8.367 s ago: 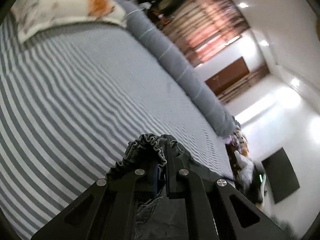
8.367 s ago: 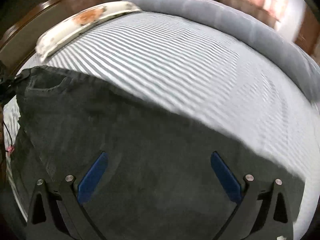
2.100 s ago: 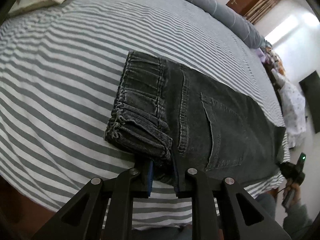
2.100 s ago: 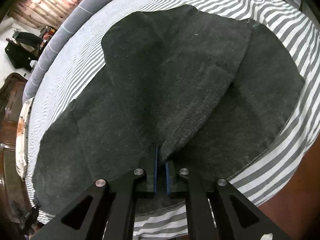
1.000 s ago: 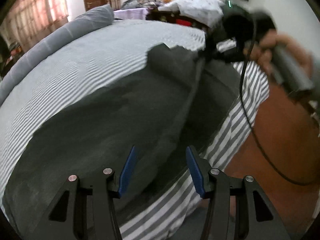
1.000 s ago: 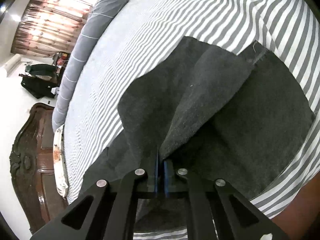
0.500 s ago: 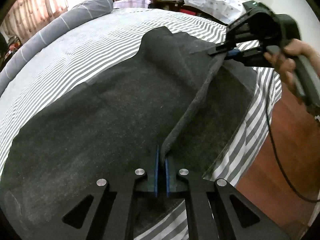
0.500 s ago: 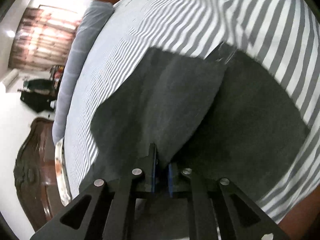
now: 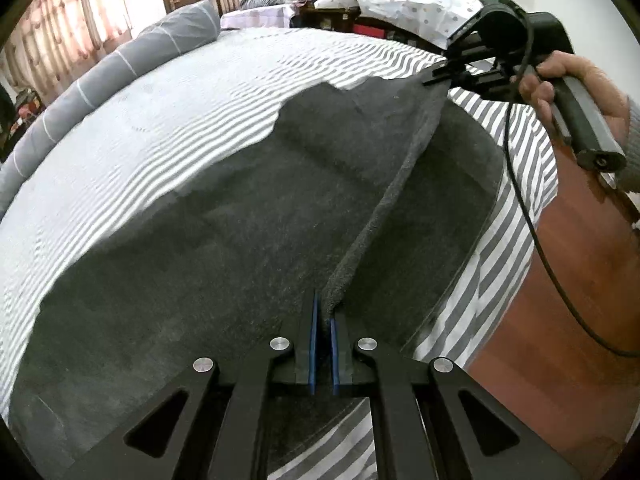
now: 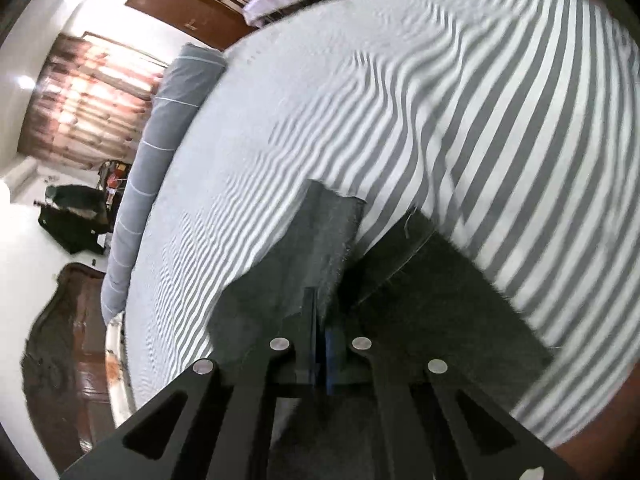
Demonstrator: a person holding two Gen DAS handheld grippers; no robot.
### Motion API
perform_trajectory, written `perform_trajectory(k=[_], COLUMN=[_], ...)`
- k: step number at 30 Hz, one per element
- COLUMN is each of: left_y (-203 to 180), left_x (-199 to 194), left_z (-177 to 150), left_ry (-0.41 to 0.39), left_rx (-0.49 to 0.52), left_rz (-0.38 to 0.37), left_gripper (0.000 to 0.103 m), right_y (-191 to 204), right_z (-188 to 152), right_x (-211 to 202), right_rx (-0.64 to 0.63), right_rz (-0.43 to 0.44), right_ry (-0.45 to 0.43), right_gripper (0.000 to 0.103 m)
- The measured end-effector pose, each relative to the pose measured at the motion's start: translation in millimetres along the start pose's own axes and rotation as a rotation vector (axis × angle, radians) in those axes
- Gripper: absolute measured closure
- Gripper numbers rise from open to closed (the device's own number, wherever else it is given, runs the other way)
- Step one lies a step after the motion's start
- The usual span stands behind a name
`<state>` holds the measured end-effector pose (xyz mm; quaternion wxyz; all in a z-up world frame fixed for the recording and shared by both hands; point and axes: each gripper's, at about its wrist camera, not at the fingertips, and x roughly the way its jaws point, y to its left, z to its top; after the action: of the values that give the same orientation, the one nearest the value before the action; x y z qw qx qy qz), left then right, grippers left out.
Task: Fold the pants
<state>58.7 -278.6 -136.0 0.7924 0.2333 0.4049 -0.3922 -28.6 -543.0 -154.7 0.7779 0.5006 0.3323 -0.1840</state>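
Note:
Dark grey denim pants [image 9: 224, 248] lie spread on a grey-and-white striped bed [image 9: 180, 108]. My left gripper [image 9: 323, 322] is shut on the edge of the top leg, pinched between blue pads. That edge runs taut as a raised ridge up to my right gripper [image 9: 434, 76], which a hand holds at the upper right. In the right wrist view my right gripper [image 10: 320, 320] is shut on the top leg's hem end [image 10: 328, 232], lifted over the lower leg [image 10: 440, 300].
A long grey bolster [image 9: 108, 68] lies along the far side of the bed. A brown wooden floor or bed frame [image 9: 560, 320] shows past the near right edge. A dark wooden headboard [image 10: 68, 344] is at the left. Clutter stands beyond the bed.
Both grippers have lifted the top leg's edge higher and carried it toward the far side. The right gripper's hem end now hangs above the striped sheet. The left gripper closed on the edge a second ago.

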Motion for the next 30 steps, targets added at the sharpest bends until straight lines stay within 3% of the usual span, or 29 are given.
perform_trajectory(k=[7, 16, 18, 19, 20, 21, 22, 26, 30], left_y=[-7, -16, -16, -16, -14, -11, -5, 27, 72], left_x=[-3, 18, 24, 27, 29, 29, 26, -3, -39], left_z=[-4, -22, -23, -22, -22, -21, -19, -16, -20], left_ry=[0.010, 0.082, 0.099, 0.111, 0.116, 0.120, 0.119, 0.073, -0.016], left_rx=[0.068, 0.121, 0.122, 0.113, 0.096, 0.074, 0.042, -0.111, -0.209], left_rz=[-0.037, -0.066, -0.066, -0.068, -0.071, -0.083, -0.107, -0.236, -0.219], left_gripper=[0.098, 0.098, 0.098, 0.096, 0.095, 0.095, 0.094, 0.083, 0.076], right_y=[-21, -64, -65, -64, -61, -57, -50, -33, 7], right_z=[-23, -46, -45, -44, -43, -41, -39, -34, -25], right_x=[-35, -3, 3, 3, 1, 1, -1, -28, -42], right_rx=[-0.058, -0.010, -0.026, -0.031, -0.038, -0.044, -0.056, -0.135, -0.223], right_rz=[-0.087, -0.214, -0.246, -0.265, -0.298, -0.319, -0.349, -0.445, -0.396], right_ry=[-0.016, 0.042, 0.059, 0.063, 0.076, 0.086, 0.095, 0.048, 0.034], right_gripper=[0.100, 0.100, 0.094, 0.091, 0.082, 0.066, 0.060, 0.058, 0.057])
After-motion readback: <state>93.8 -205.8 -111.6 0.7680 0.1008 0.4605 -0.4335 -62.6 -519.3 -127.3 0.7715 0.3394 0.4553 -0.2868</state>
